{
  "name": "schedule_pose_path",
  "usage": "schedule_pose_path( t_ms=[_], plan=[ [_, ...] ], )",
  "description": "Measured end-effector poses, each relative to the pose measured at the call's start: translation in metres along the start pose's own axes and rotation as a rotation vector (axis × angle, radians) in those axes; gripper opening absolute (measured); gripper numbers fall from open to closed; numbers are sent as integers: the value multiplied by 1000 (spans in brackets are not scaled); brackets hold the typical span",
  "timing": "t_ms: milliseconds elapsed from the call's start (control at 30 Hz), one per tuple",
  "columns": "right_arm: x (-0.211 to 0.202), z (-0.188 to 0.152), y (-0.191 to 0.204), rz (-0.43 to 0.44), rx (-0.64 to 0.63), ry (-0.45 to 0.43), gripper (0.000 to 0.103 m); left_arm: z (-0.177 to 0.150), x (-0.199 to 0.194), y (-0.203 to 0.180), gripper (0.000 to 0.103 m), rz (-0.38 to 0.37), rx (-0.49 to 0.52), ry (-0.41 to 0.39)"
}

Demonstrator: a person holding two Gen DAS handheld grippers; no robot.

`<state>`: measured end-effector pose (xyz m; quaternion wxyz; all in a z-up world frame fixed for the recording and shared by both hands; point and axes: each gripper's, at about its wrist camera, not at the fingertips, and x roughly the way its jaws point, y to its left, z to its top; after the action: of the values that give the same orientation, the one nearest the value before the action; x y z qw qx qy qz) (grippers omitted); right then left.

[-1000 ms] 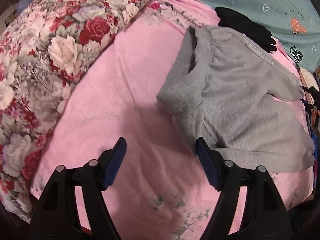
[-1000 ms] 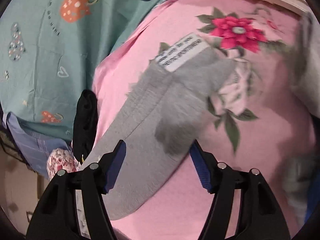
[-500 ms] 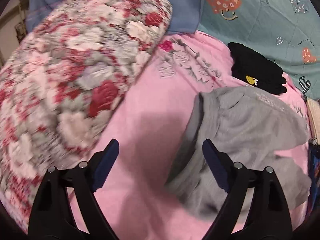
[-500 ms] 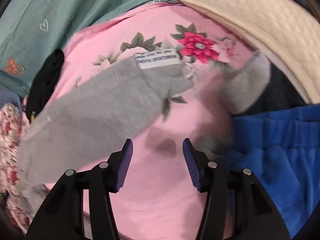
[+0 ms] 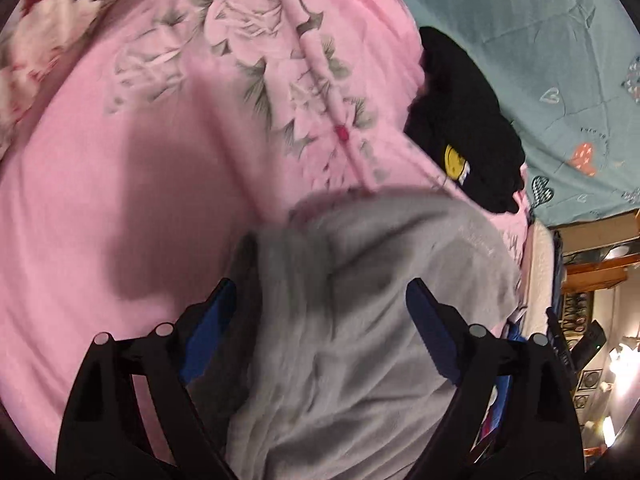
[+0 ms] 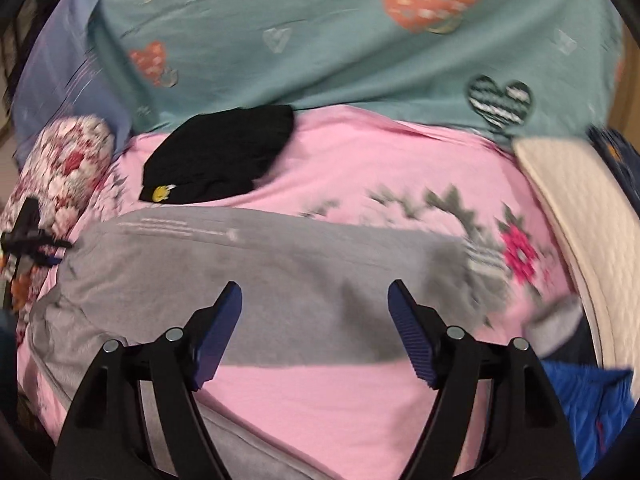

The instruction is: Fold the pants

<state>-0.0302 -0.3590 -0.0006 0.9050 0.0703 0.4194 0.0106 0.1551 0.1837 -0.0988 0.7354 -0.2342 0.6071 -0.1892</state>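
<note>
left wrist view: left tongs (image 5: 320, 308) spread wide above grey pants (image 5: 360, 340); right tongs (image 6: 314, 312) opening, clear of the cloth.

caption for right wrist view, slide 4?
Right gripper, jaws opening and empty, above grey pants lying on a pink floral bedspread, black garment behind.
</note>
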Motion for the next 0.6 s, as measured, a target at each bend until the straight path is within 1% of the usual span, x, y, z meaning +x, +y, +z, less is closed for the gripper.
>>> schedule_pose_path(
  t_ms=[100,133,167,200,233,267,300,400,433,500,600],
  plan=[
    [34,23,34,25,-115,23,76,14,7,4,85,-44,-53,-11],
    [47,30,46,29,-165,37,76,14,8,2,78,-36,-56,-16],
    [60,37,57,15,-217,45,76,12,9,0,65,-8,-47,-24],
    [70,42,66,3,-264,53,76,11,8,-3,58,10,-32,-30],
    [86,48,78,6,-324,75,76,8,8,-5,42,40,-18,-40],
    [98,53,88,8,-370,87,75,7,7,-5,31,49,-13,-44],
    [110,58,98,6,-416,99,75,6,5,-5,27,31,-10,-54],
    [149,68,122,34,-515,163,69,3,-10,-5,14,8,-9,-117],
    [162,71,130,57,-540,190,67,2,-16,-7,3,32,-1,-150],
    [178,74,145,89,-600,217,67,1,-24,-7,3,8,2,-177],
    [195,77,164,148,-678,254,66,-3,-25,-10,3,10,23,-197]
  ],
)
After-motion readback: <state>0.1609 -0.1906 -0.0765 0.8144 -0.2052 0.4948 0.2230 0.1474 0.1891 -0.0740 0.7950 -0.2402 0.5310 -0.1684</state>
